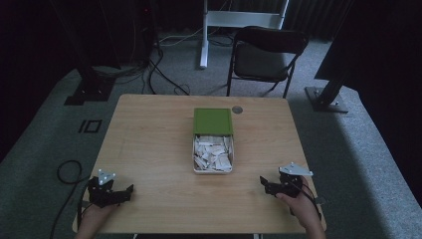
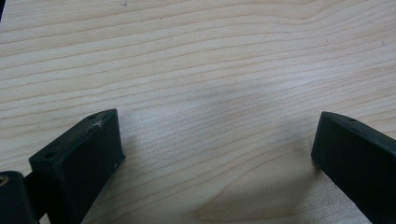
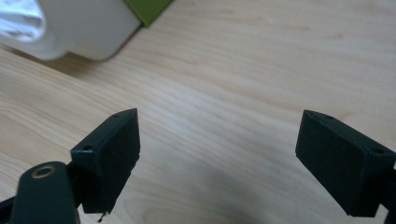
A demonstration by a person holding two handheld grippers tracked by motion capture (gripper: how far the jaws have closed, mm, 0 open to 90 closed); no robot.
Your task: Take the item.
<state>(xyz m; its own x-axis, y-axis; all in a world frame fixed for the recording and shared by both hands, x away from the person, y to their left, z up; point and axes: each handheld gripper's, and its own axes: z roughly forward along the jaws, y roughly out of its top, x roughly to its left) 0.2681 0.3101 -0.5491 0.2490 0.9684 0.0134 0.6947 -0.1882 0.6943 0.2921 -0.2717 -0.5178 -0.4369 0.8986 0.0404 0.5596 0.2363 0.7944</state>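
Both spread wide and empty, right gripper [image 1: 268,185] slightly nearer than left gripper [image 1: 122,193] to white box [image 1: 213,169] of paper slips, long axis running away toward green lid [image 1: 213,121].

White box [image 1: 213,154], green lid [image 1: 213,121] slid back, table centre.

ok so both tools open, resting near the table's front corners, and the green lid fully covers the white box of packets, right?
Not quite. The green lid is slid back, covering just the far part of the white box; the packets lie exposed in the near part, as the high view shows. The rest holds: left tool and right tool are open near the front corners.
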